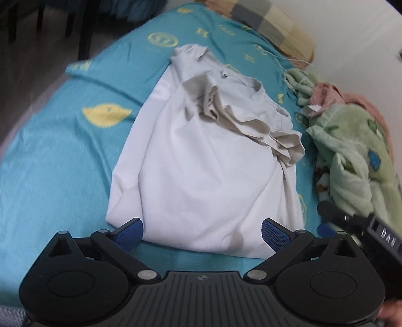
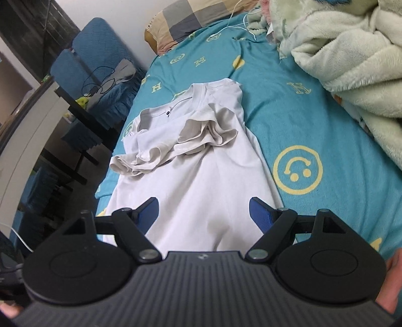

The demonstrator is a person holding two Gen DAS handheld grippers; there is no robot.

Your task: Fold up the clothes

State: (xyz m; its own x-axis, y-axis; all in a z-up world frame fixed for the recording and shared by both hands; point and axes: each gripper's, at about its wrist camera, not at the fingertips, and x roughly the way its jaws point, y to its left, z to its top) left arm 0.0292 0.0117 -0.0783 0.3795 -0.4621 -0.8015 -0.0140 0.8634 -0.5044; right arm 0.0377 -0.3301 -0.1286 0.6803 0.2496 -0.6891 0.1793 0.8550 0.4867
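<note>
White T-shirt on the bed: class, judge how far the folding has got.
Done: the white T-shirt has both sides folded inward, grey sleeves bunched on top. In hand: nothing; left gripper and right gripper are open at the hem. Left: tidying the sleeves and folding lengthwise.

Home bedroom: bed [image 2: 314,120], pillow [image 2: 191,22], blanket [image 2: 351,50].

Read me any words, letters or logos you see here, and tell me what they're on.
"DAB": white letters on the black right gripper body, last letter uncertain.
"H": yellow letters repeated on the teal bedsheet, with a smiley face and ringed logos.
White T-shirt: dark neck tag, too small to read.
</note>
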